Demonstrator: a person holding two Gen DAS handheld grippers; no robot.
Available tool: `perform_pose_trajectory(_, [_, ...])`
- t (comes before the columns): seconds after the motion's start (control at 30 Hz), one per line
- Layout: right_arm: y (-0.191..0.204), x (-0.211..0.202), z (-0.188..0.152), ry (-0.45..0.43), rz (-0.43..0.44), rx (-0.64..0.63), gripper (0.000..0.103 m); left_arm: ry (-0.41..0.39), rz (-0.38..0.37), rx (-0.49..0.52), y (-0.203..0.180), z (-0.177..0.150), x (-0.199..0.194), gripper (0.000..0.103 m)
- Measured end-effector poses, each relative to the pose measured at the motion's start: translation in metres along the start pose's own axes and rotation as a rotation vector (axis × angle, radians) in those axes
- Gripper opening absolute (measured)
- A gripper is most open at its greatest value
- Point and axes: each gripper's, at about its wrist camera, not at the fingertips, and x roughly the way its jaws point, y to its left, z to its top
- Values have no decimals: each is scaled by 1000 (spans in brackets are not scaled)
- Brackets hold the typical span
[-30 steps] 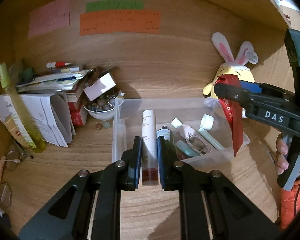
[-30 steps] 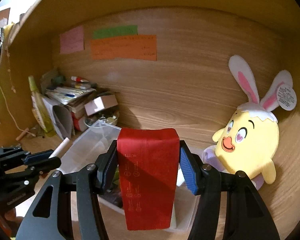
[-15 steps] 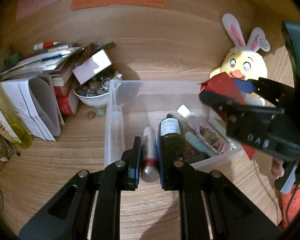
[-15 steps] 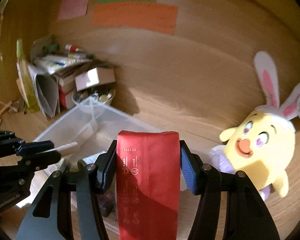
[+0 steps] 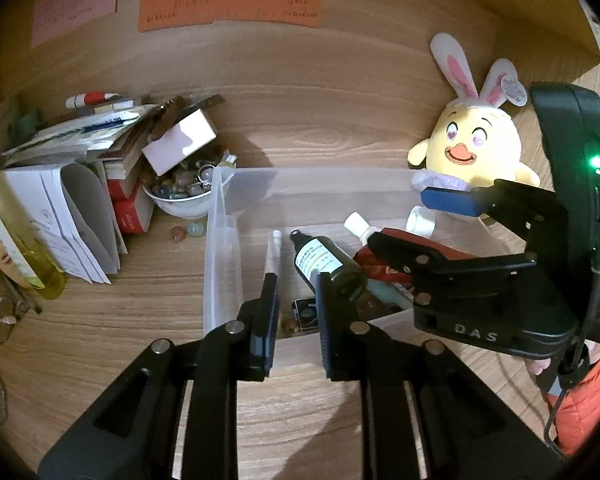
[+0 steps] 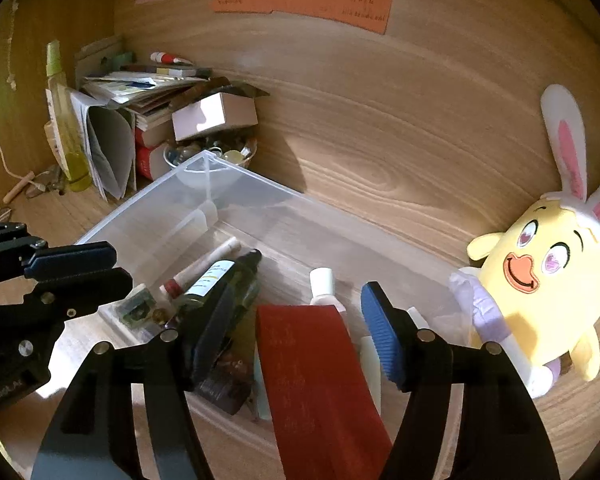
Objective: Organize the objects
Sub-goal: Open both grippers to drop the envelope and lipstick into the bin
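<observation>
Both grippers are sitting released: left gripper [image 5: 296, 304] and right gripper [image 6: 296, 332] over the clear bin [image 5: 220, 240]. I'm lifting straight up, clearing the red pouch [image 6: 320, 376] and dark bottle [image 5: 320, 264].

**Little legible print**

The letters "DAS" stand in pale print on the black body of the right gripper [image 5: 448, 224]. The orange paper strip [image 5: 230, 4] on the wooden back wall carries rows of writing too blurred to read, as does the dark bottle's label [image 5: 318, 262].
</observation>
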Motion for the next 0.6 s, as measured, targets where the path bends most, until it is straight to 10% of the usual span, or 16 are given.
perform_pose_trajectory(0.6, [-5, -69, -29, -109, 83, 56, 78, -119, 56, 24, -7, -13, -46, 61])
